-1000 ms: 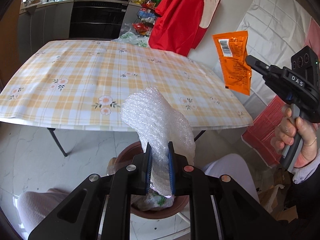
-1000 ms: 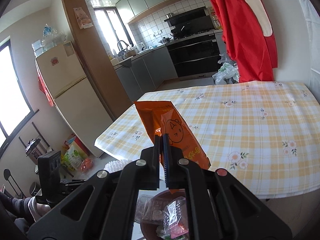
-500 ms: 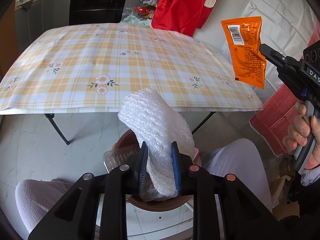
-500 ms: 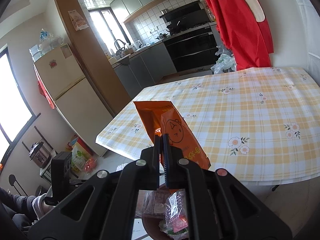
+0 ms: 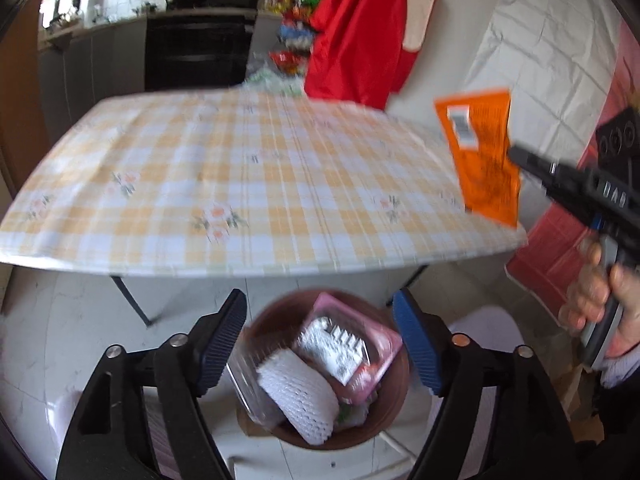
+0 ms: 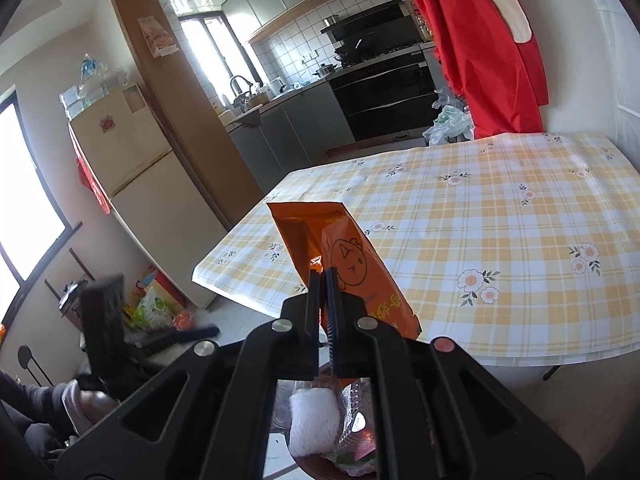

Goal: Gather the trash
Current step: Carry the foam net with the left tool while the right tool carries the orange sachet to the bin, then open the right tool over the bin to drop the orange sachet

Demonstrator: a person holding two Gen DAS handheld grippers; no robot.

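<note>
not much to read here: the orange packet (image 5: 482, 156) has a white barcode label, its print too blurry. the right gripper (image 5: 516, 156) body shows "das", blurred.

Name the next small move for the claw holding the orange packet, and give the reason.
Probably bring the right claw over the brown bin and open it. It is shut on the orange packet, held up near the table's edge. The left claw is opening with nothing between its fingers, the white foam wrap already in the bin.
</note>
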